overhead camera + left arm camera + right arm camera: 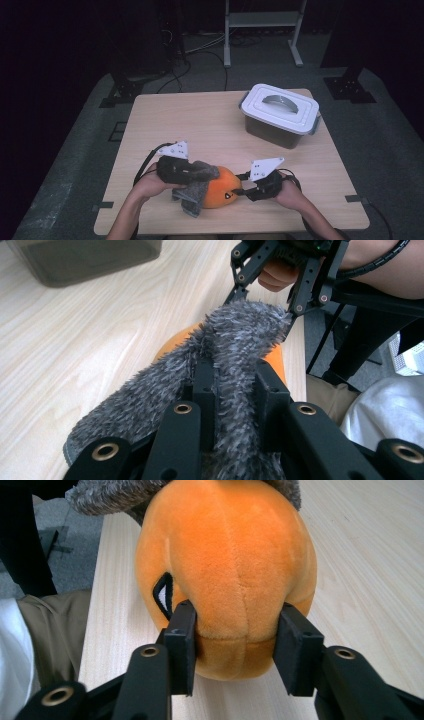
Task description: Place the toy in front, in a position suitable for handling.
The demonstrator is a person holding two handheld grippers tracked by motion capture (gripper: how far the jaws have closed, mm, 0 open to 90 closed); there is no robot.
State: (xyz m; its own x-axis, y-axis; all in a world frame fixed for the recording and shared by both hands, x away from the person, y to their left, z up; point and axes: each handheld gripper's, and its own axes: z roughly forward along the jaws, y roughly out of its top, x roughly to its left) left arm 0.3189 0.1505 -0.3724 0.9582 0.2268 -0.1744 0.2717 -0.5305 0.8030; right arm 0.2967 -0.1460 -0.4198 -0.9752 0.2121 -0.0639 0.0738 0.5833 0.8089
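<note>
Low in the high view, just left of centre near the table's (210, 120) front edge, an orange plush toy (222, 190) lies with a grey fuzzy cloth (197, 187) draped over its left end. The left gripper (200, 175) comes in from the lower left, its jaws pressed together on a fold of the cloth; in the left gripper view the grey pile (235, 355) bulges up between the two black jaws at the bottom of the frame, with the orange plush (275, 360) showing behind it. The right gripper (240, 191) reaches in from the lower right and pinches the toy's right end; in the right gripper view its pads dent the orange plush (235, 580) on both sides, low in the frame, the toy resting on the wood. In the upper right of the high view, well apart from the hands, stands a lidded grey-white box (280, 112)
</note>
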